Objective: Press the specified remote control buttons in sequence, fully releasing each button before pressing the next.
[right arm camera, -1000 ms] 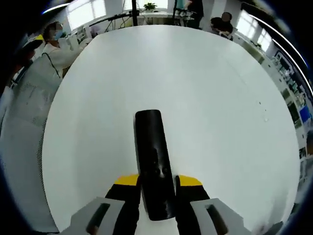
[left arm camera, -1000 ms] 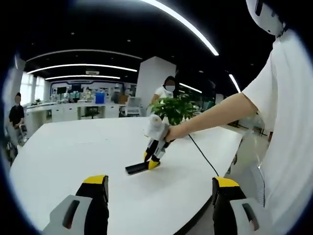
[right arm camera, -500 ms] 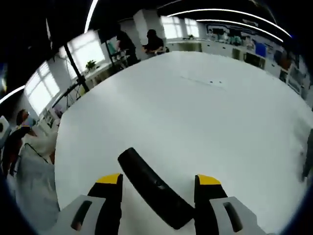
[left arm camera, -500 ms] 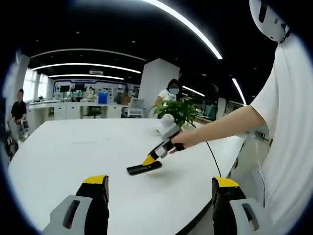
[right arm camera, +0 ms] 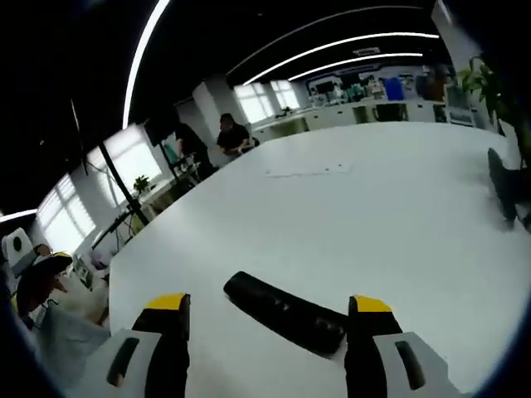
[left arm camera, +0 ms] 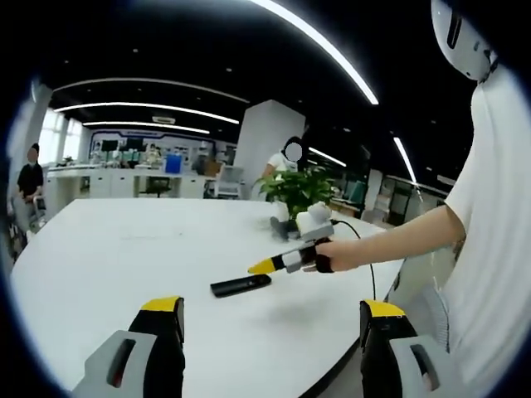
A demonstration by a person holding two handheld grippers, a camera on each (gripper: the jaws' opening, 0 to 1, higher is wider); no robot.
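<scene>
Remote control (left arm camera: 241,286) lies flat on the white desk (left arm camera: 124,257), and we see it free of any grip. Our right gripper (left arm camera: 270,265) hangs just above the remote, its 2 fingers spread wide. Our left gripper (left arm camera: 265,332), nearer the desk's edge than the remote, also has released fingers.

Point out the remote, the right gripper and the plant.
remote (right arm camera: 286,311): right gripper view, middle of its top face.
right gripper (left arm camera: 259,268): left gripper view, yellow tips.
plant (left arm camera: 299,187): left gripper view, leaves.
</scene>
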